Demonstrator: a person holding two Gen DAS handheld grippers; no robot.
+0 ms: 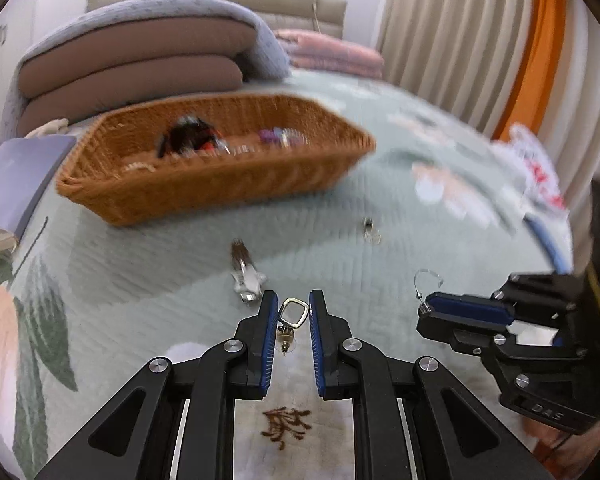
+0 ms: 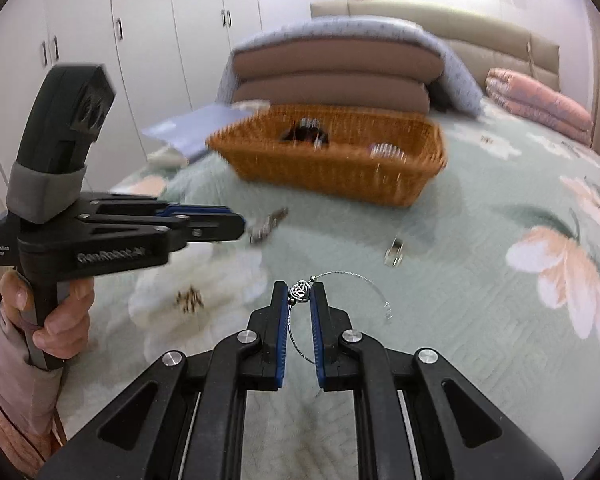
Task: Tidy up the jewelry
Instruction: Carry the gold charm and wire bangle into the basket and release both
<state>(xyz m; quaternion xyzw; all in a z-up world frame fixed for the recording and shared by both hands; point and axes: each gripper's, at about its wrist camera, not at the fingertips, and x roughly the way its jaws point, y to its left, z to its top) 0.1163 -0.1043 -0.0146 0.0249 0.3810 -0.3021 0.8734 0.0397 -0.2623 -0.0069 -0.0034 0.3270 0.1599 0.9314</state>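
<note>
My left gripper [image 1: 293,300] is shut on a gold-framed earring [image 1: 292,314], held above the bedspread. My right gripper [image 2: 299,292] is shut on a silver bead of a thin wire bracelet [image 2: 300,293], whose wire loops out to the right. The right gripper also shows in the left wrist view [image 1: 426,308], and the left gripper in the right wrist view [image 2: 236,222]. A wicker basket [image 1: 204,184] with several jewelry pieces stands farther back; it also shows in the right wrist view [image 2: 332,172]. A feathered piece [image 1: 244,272] and a small clear piece [image 1: 370,232] lie on the bed.
Folded brown and grey quilts [image 1: 140,64] and a pink blanket [image 1: 332,54] lie behind the basket. A purple book [image 1: 16,176] is at the left. Curtains [image 1: 460,32] hang at the right. White wardrobes [image 2: 140,40] stand at the left.
</note>
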